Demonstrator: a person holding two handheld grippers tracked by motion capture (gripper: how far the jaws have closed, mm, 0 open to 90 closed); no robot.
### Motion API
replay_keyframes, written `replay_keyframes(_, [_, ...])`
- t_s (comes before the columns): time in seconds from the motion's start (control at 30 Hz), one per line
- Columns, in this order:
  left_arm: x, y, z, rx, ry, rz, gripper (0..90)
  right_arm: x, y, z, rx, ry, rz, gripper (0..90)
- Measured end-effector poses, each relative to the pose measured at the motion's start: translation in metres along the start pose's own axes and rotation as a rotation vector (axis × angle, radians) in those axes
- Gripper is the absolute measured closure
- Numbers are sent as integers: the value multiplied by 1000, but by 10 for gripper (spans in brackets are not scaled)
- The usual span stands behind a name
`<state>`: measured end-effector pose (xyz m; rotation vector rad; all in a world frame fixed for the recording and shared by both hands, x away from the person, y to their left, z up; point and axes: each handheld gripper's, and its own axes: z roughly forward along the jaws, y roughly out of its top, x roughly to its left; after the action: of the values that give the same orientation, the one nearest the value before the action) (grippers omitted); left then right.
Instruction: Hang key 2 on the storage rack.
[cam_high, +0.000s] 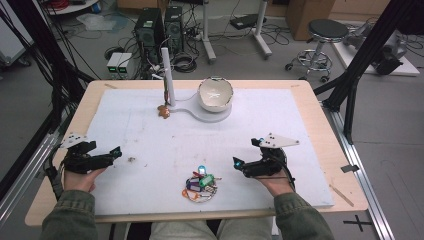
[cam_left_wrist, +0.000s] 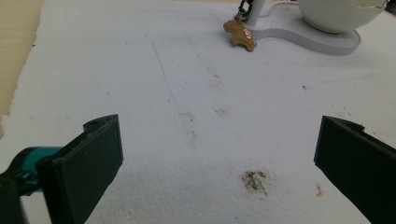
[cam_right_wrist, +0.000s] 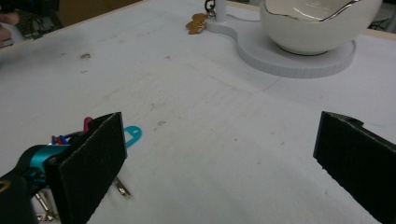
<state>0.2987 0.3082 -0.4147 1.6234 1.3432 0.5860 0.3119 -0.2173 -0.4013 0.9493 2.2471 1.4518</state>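
White foam sheeting covers the tabletop (cam_high: 150, 130); from above, both tongs rest near the front edge, left tongs (cam_high: 116, 152) and right tongs (cam_high: 237, 162) either side of a bunch of keys (cam_high: 200, 186), nothing held. Probably a start: next comes reaching for the keys. Left gripper view: jaws wide apart over bare sheet. Right gripper view: jaws apart, keys (cam_right_wrist: 122, 135) beside one jaw, bowl (cam_right_wrist: 317, 23) by the far edge.

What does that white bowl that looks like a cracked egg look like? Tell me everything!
The white bowl is shaped like a broken eggshell, glossy like ceramic, with a jagged rim edged in a thin gold-looking line. It is open at the top and tilted a little toward the person. It sits on the round end of a flat white base at the far side of the table, beside a white upright post. Nothing else touches it.
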Motion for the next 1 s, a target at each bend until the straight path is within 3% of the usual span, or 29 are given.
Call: replay_keyframes(1.0, [2, 0, 0, 0, -2, -5, 17, 36, -2, 30, 140, 147, -82, 17])
